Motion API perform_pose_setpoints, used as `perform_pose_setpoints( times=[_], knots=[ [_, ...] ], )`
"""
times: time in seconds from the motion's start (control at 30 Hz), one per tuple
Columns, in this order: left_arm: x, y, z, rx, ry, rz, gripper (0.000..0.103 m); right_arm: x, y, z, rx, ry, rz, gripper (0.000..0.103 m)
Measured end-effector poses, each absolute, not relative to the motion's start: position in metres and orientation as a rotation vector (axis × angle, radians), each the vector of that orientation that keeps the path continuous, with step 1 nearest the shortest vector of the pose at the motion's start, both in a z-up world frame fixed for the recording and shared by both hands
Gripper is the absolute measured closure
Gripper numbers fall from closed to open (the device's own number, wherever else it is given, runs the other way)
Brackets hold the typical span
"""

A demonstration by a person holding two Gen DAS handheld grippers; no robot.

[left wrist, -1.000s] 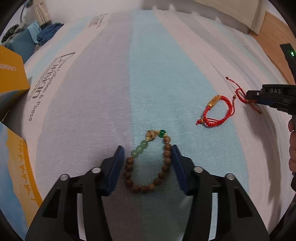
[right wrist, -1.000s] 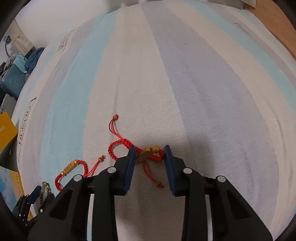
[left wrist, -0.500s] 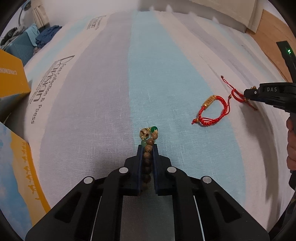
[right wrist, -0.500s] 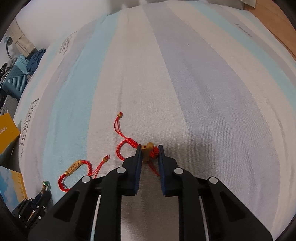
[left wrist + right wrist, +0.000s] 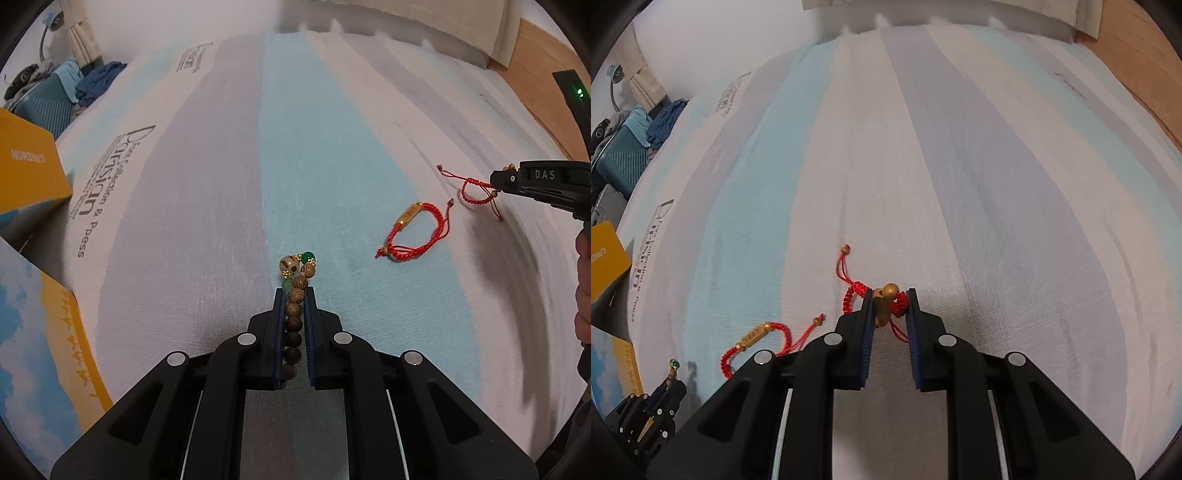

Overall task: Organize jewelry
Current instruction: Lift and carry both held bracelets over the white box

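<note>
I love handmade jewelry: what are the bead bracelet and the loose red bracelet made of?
The bead bracelet looks like matte brown wood, with visible grain rings, plus glossy green beads, perhaps stone or glass. The loose red bracelet is braided cord with a shiny gold-colored tube charm, probably metal.

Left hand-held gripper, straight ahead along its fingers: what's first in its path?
Beyond the wooden bead bracelet that the left hand-held gripper is already shut on, only bare striped bedsheet lies ahead. The red cord bracelets sit off to the right. Depth is uncertain.
</note>
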State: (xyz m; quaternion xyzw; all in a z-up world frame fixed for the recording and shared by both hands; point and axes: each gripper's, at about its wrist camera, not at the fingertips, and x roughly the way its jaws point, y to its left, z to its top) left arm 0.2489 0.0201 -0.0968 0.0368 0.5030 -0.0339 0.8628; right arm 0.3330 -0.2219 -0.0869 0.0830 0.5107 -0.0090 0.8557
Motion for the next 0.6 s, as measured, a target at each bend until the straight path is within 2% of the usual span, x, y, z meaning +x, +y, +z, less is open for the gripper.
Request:
perform_pose_setpoints(
  times=[0.6],
  knots=[
    [0.233,0.02,-0.053,0.065,0.992,-0.058,0.095,0.297,-0.197,-0.031,0.121,0.967,0.037,0.087]
  ],
)
